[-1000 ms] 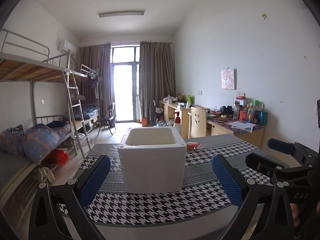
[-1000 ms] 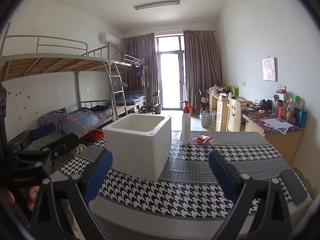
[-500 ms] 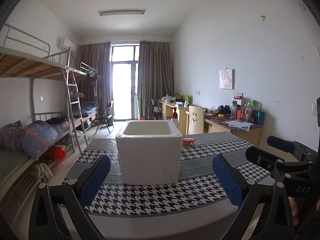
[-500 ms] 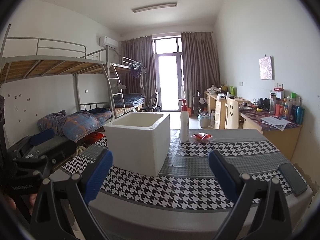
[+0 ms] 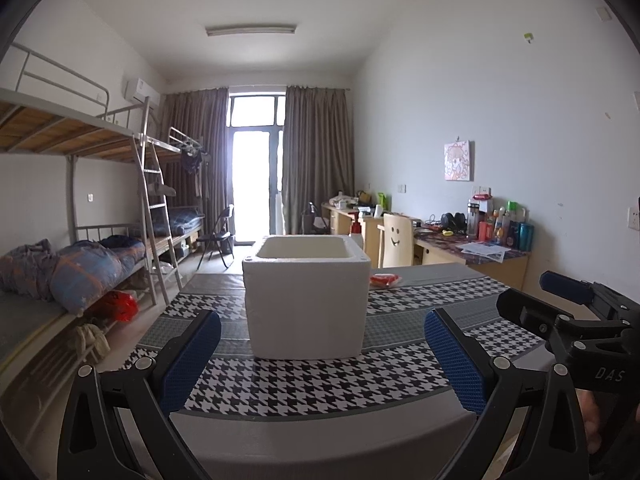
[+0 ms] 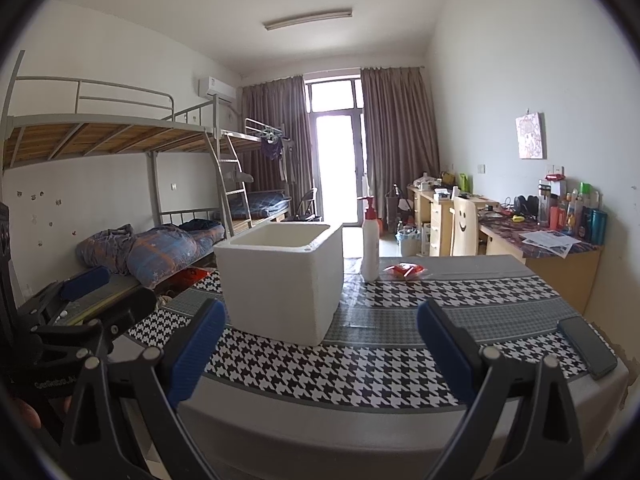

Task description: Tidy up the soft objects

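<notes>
Both views have dipped lower; left tongs (image 5: 320, 360) and right tongs (image 6: 320, 356) hang spread, empty. Red packet (image 6: 404, 270) (likely light, crushable) lies behind foam box (image 6: 280, 280) on tabletop (image 6: 400, 360); pinch its middle.

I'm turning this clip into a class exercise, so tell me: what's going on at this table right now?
A person holds two handheld grippers at the near edge of a table covered with a houndstooth cloth. Both the left gripper and the right gripper are open and holding nothing. An open white foam box stands on the cloth in front of them. Behind it are a pump bottle and a small red packet; a dark phone lies near the right edge. Nothing has been picked up yet.
</notes>
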A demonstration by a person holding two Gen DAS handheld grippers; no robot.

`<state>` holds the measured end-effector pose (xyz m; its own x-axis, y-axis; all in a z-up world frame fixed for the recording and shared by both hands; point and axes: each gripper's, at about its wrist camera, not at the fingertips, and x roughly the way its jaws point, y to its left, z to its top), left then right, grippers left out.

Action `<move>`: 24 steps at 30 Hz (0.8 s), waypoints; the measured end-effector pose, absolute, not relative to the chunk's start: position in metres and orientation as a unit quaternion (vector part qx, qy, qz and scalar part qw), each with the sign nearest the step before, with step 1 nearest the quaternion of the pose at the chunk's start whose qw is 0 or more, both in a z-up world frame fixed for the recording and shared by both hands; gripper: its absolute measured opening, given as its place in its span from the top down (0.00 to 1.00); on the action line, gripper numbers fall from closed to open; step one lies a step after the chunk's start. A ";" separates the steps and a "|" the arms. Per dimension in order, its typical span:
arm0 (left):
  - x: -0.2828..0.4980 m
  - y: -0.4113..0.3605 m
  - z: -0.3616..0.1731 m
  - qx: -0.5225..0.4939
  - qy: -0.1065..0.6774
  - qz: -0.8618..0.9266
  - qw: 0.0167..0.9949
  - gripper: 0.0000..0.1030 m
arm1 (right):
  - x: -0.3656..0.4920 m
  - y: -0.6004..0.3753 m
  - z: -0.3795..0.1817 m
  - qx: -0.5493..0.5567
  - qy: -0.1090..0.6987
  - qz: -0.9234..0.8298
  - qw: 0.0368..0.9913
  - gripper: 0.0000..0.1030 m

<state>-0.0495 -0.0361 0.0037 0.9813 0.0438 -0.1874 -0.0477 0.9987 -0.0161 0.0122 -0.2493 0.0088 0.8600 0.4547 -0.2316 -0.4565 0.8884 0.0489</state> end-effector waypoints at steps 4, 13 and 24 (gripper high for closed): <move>-0.053 -0.037 0.002 -0.010 0.089 0.029 0.996 0.01 | 0.008 -0.248 0.006 -0.006 0.113 0.234 0.966 0.05; -0.054 -0.036 -0.005 -0.010 0.099 0.029 0.995 0.01 | 0.001 -0.249 0.004 -0.010 0.104 0.233 0.967 0.04; -0.059 -0.032 -0.009 -0.015 0.086 0.044 0.995 0.01 | -0.006 -0.247 -0.006 -0.013 0.098 0.228 0.969 0.04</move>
